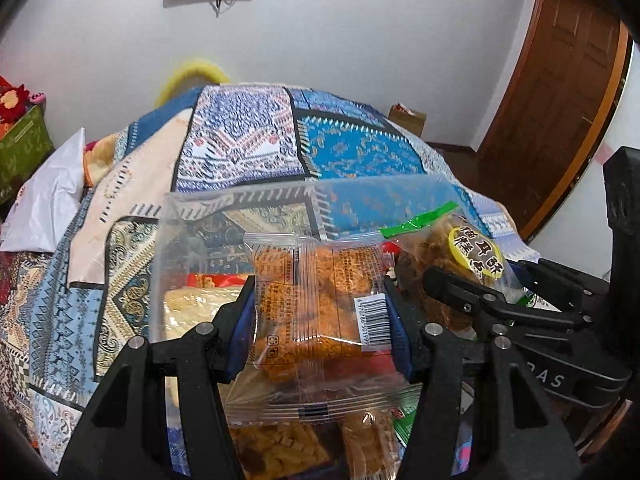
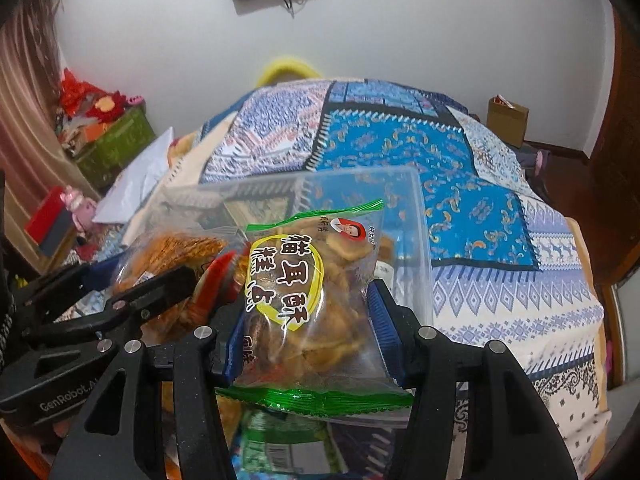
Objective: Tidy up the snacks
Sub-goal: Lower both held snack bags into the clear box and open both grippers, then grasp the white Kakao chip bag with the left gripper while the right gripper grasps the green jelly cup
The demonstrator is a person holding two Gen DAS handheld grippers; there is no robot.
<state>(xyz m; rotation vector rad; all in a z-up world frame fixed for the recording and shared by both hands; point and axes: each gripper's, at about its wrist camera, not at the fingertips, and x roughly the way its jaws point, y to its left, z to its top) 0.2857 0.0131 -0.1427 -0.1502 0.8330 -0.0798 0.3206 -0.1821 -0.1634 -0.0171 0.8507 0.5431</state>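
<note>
My left gripper point(image 1: 320, 316) is shut on a clear packet of orange-brown crispy snack with a barcode point(image 1: 316, 304), held above a clear plastic storage box point(image 1: 192, 216) on the bed. My right gripper point(image 2: 308, 332) is shut on a green-edged bag of brown crisps with a yellow label point(image 2: 304, 292), held over the same box point(image 2: 416, 216). The two grippers are side by side: the right one point(image 1: 472, 292) shows at the right of the left wrist view, the left one point(image 2: 132, 280) at the left of the right wrist view. More snack packets point(image 1: 280, 448) lie below.
A patterned blue quilt point(image 1: 280, 136) covers the bed. A white plastic bag point(image 1: 48, 200) lies at its left edge. A green bin with red decorations point(image 2: 116, 144) stands by the left wall. A brown door point(image 1: 560, 80) is at the right, a small cardboard box point(image 2: 508, 120) on the floor.
</note>
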